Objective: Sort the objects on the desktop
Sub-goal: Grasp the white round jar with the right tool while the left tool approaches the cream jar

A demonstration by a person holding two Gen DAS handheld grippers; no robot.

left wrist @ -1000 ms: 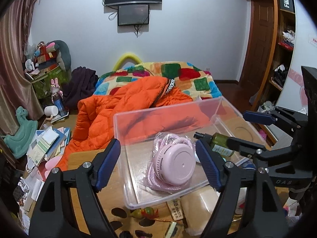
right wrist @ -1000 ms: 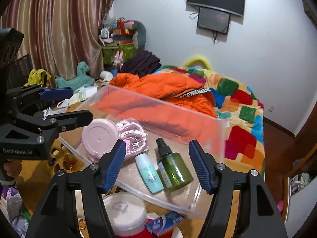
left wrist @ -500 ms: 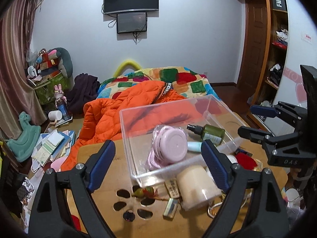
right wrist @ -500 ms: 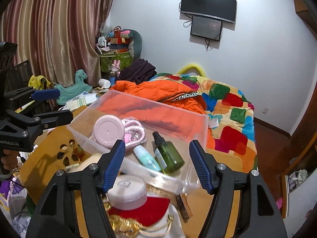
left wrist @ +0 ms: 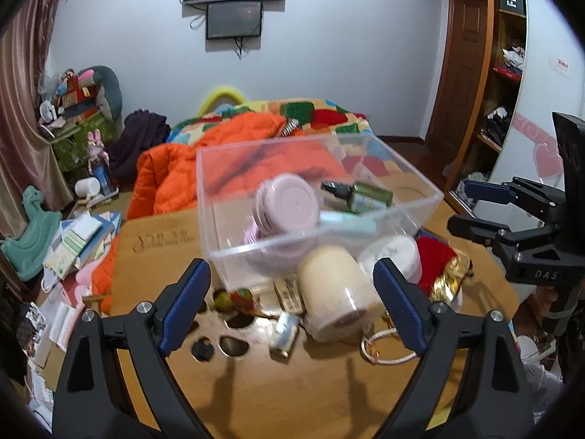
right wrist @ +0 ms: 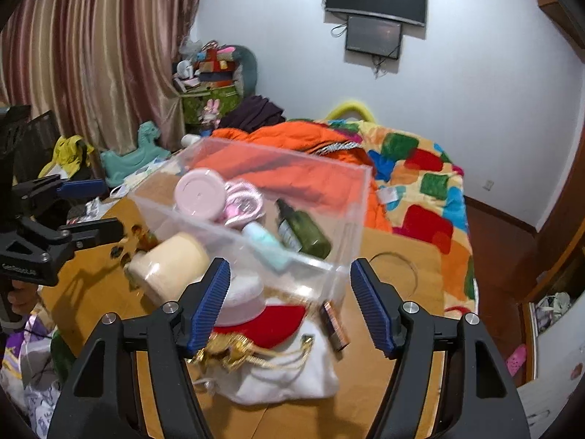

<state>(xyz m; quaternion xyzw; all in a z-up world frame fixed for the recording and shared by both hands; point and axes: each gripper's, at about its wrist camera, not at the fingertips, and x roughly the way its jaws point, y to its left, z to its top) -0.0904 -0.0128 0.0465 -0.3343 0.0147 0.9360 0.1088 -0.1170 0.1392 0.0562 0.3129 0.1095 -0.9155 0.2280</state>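
Note:
A clear plastic box (left wrist: 219, 197) (right wrist: 351, 183) stands on the wooden desk (left wrist: 292, 384). It holds a pink round case (left wrist: 289, 203) (right wrist: 199, 190), a green spray bottle (left wrist: 362, 194) (right wrist: 303, 230) and a pale teal tube (left wrist: 347, 221) (right wrist: 265, 241). In front of the box lie a cream jar (left wrist: 334, 289) (right wrist: 168, 263), a white jar (left wrist: 395, 254) (right wrist: 241, 298), a red cloth with gold trim (left wrist: 437, 263) (right wrist: 270, 325) and small packets (left wrist: 289, 292). My left gripper (left wrist: 292, 311) is open and empty, short of the cream jar. My right gripper (right wrist: 290, 307) is open and empty, above the red cloth.
A white cloth bag (right wrist: 289, 369) lies at the desk's near edge, a small dark bar (right wrist: 334, 325) beside it. The desk has cut-out holes (left wrist: 223, 344). Behind it are a bed with an orange jacket (left wrist: 219, 146) and floor clutter at the left (left wrist: 73, 241).
Both grippers have pulled back and up from the box. More of the desk and the loose items in front of the box now show. Both stay open.

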